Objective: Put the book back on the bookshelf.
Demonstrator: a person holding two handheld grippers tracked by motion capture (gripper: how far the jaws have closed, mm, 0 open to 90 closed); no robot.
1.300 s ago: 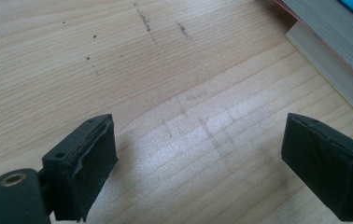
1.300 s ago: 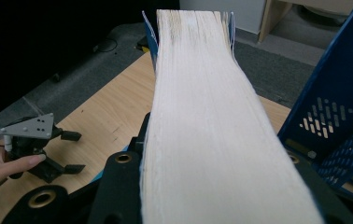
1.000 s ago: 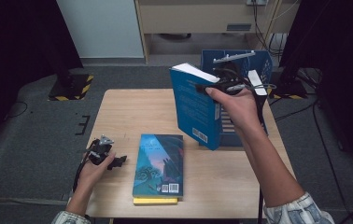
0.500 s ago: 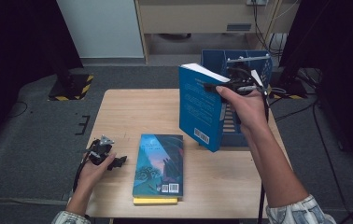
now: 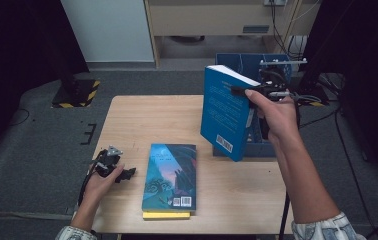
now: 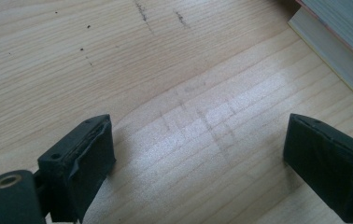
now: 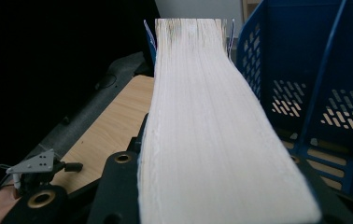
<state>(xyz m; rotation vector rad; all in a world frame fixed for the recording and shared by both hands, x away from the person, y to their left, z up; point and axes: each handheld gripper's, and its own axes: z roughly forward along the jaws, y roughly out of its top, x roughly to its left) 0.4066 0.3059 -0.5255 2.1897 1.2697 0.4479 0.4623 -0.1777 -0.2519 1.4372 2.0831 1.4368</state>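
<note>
Blue book (image 5: pixel 225 114) pinched upright in right tool (image 5: pixel 266 90), page block between jaws, held above counter (image 5: pixel 147 117) just beside blue file rack (image 5: pixel 249 62). Likely step: slotting book into rack. Keep spine vertical, line up with open compartment, clear rack's front wall before lowering, release only once bottom edge seated. Left tool (image 5: pixel 111 162) spread, holding nothing, resting on counter near stacked books (image 5: pixel 169 175); leave parked.

Black grippers w/ square black jaws, brass screw eyes, black cables; plaid cuffs (image 5: pixel 322 227) on both arms.
</note>
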